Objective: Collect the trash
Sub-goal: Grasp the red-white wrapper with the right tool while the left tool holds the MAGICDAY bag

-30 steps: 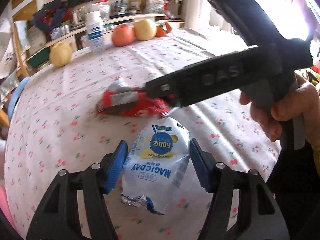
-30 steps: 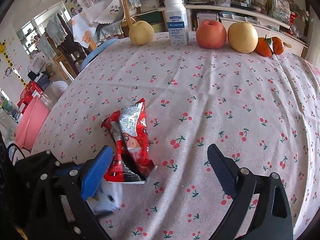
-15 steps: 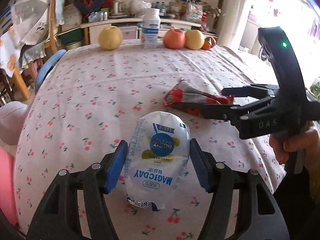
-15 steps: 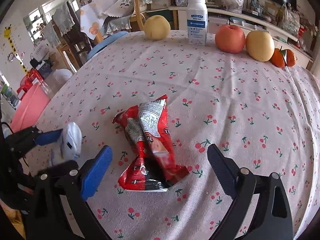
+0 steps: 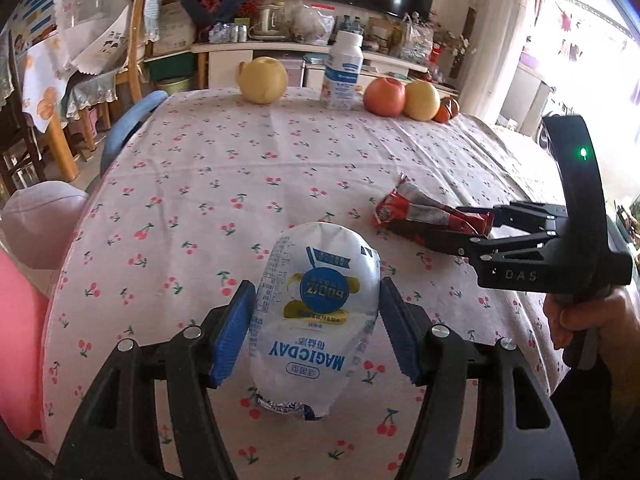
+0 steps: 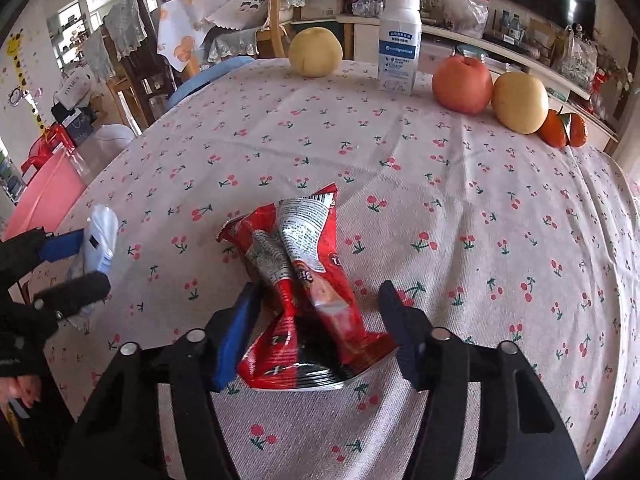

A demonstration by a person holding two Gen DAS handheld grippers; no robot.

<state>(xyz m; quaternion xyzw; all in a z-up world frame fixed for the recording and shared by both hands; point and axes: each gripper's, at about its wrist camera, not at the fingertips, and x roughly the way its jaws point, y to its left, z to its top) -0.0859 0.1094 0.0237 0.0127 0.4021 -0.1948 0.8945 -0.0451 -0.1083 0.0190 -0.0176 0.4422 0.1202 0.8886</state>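
Left tool point(image 5: 316, 332): fingers spread, flanking the white MAGICDAY packet point(image 5: 316, 312) at 6 o'clock of the left wrist view. The left pad point(image 5: 234, 336) appears to touch the packet's side; the right pad stands just clear. Whether the packet rests on the table point(image 5: 240, 168) or is lifted cannot be told.

Right tool point(image 6: 318, 332): fingers spread on either side of the crumpled red wrapper point(image 6: 308, 280), which lies on the cherry-print cloth, its near end between the pads without a pinch.

At 12 o'clock, on the far table edge: a white bottle point(image 6: 400, 44), a pear point(image 6: 315, 52), an apple point(image 6: 462, 84).
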